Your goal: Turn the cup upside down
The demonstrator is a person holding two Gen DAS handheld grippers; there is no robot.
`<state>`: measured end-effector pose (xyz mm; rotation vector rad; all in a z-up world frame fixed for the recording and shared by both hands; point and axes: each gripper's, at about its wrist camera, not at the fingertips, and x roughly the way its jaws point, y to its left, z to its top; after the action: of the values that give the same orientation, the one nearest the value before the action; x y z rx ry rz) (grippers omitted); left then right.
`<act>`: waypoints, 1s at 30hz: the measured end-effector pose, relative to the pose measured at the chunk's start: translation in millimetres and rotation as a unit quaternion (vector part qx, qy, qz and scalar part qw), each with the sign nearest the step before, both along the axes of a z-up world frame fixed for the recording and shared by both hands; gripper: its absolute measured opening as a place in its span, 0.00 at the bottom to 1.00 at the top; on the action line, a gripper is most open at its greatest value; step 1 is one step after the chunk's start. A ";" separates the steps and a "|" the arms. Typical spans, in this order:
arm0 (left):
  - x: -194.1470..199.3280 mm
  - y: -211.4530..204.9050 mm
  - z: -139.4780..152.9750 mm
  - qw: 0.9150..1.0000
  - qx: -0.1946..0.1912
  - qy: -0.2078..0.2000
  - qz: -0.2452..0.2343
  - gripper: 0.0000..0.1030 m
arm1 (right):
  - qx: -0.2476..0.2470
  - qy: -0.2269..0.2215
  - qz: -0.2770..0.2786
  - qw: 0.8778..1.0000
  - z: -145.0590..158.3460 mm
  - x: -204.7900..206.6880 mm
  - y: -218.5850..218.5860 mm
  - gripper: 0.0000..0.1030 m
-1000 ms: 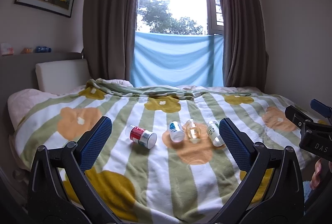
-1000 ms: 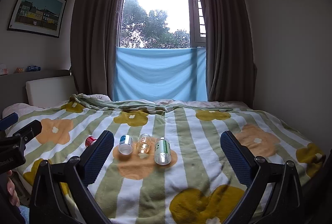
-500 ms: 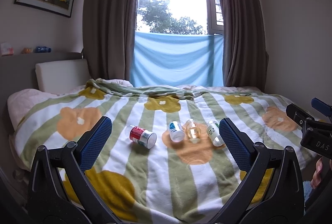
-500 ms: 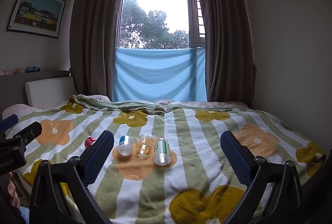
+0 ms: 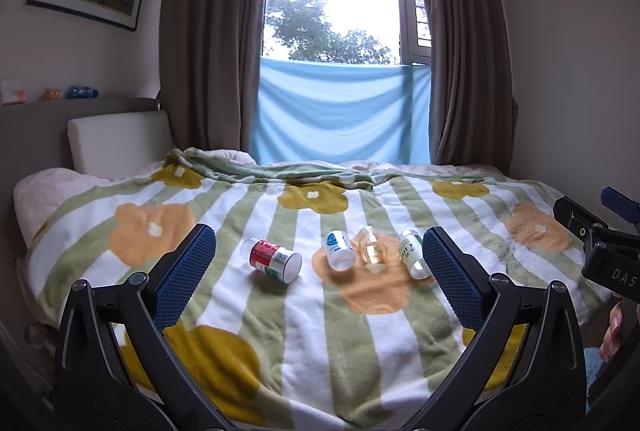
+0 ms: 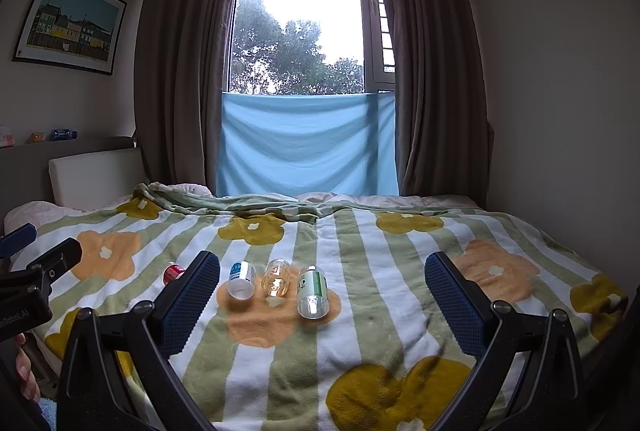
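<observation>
Several small cups lie on their sides in a row on the striped flower blanket (image 5: pixel 304 343). From left to right they are a red-labelled cup (image 5: pixel 274 260), a blue-labelled cup (image 5: pixel 338 249), a clear amber cup (image 5: pixel 372 246) and a green-labelled cup (image 5: pixel 412 254). The right wrist view shows the same row: red cup (image 6: pixel 173 272), blue cup (image 6: pixel 241 279), amber cup (image 6: pixel 276 277), green cup (image 6: pixel 312 291). My left gripper (image 5: pixel 318 271) is open and hangs short of the cups with nothing in it. My right gripper (image 6: pixel 322 299) is open too, also back from the row.
The bed fills the floor between a headboard (image 5: pixel 116 143) on the left and a wall on the right. Brown curtains (image 5: pixel 208 43) and a blue cloth (image 5: pixel 340 115) hang behind it. Each gripper shows at the other view's edge, with fingers of a hand (image 5: pixel 614 331) below.
The right wrist view has crept slightly closer and lower toward the bed. The cups have not moved and both grippers stay open.
</observation>
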<state>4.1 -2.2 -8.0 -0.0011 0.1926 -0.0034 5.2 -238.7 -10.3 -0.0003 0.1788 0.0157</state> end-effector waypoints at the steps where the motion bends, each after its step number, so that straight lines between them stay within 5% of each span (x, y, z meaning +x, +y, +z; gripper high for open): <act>1: 0.2 0.6 0.6 1.000 0.000 0.000 0.000 1.00 | 0.000 0.000 0.000 1.000 0.1 0.0 0.1 0.99; 30: -0.5 -3.5 -2.9 1.000 -0.006 0.003 -0.004 1.00 | 0.002 0.005 0.001 1.000 0.7 0.1 -1.9 0.99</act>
<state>3.6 -5.7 -10.9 -0.0123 0.1990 -0.0126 5.3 -240.5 -9.6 0.0028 0.1897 0.0188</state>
